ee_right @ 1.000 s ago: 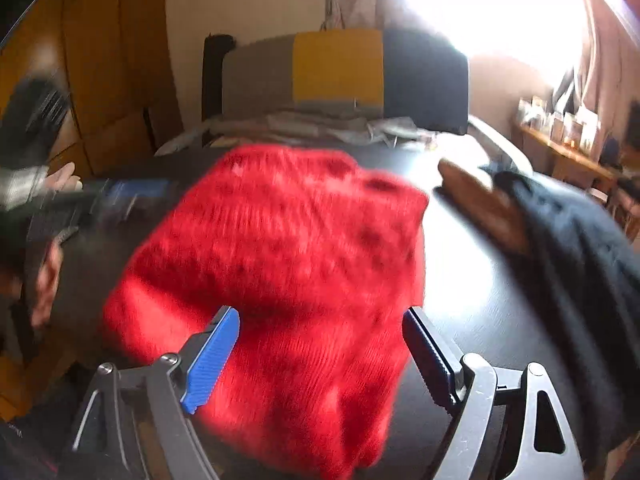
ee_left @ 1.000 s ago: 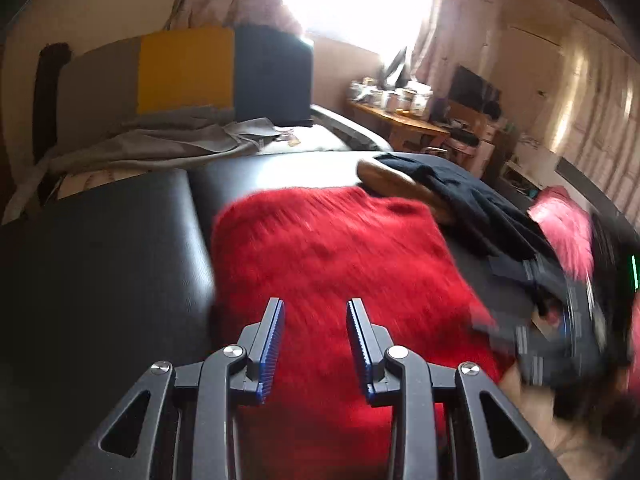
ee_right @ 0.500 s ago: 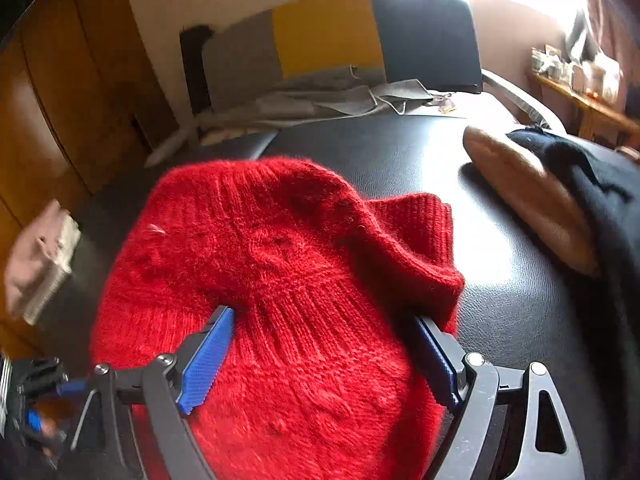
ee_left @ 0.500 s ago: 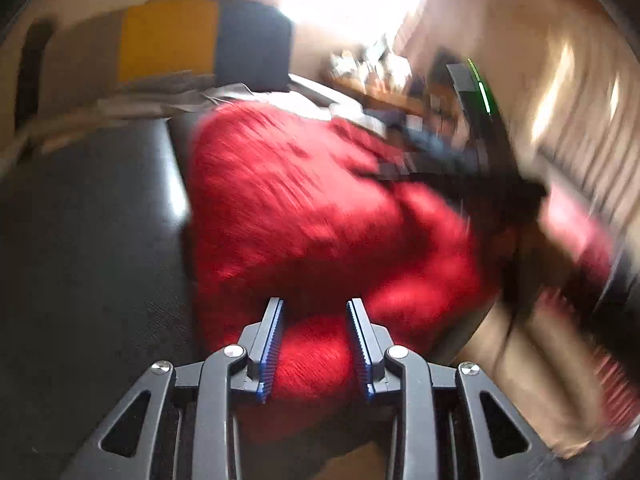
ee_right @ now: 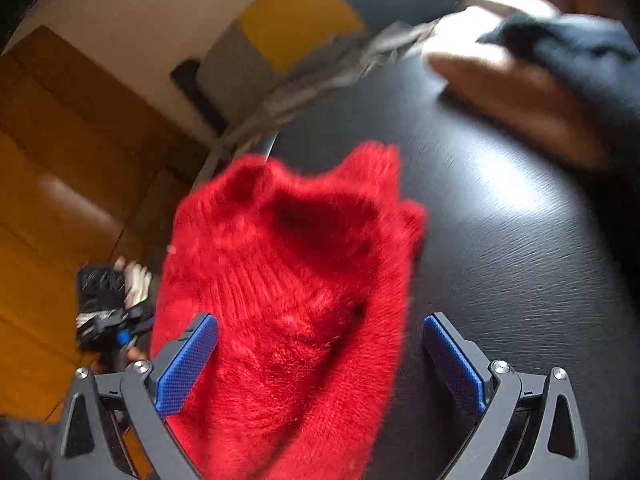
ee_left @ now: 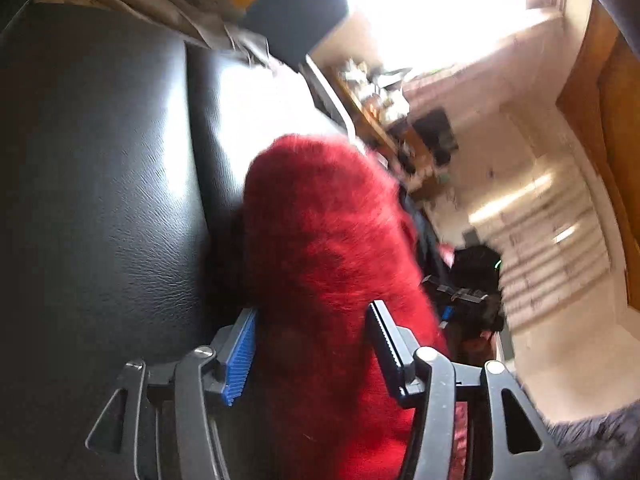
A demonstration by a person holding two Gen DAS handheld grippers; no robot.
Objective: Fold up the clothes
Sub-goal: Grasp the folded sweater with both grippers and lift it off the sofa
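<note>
A fuzzy red sweater (ee_left: 332,264) lies bunched on a black leather surface (ee_left: 100,200). Both tools straddle it with jaws spread, gripping nothing. The left tool (ee_left: 312,344) sits at the sweater's near end. Only the right tool's (ee_right: 320,364) view shows the ribbed hem, a dark garment (ee_right: 568,44) over a tan cushion (ee_right: 516,100), and yellow cabinets (ee_right: 52,168).

From my right wrist camera, the right gripper (ee_right: 320,364) stands spread wide, its blue pads flanking the bunched red sweater (ee_right: 292,304) on the black leather surface (ee_right: 520,248). The left gripper (ee_right: 108,312) shows blurred beside the sweater's left edge.
</note>
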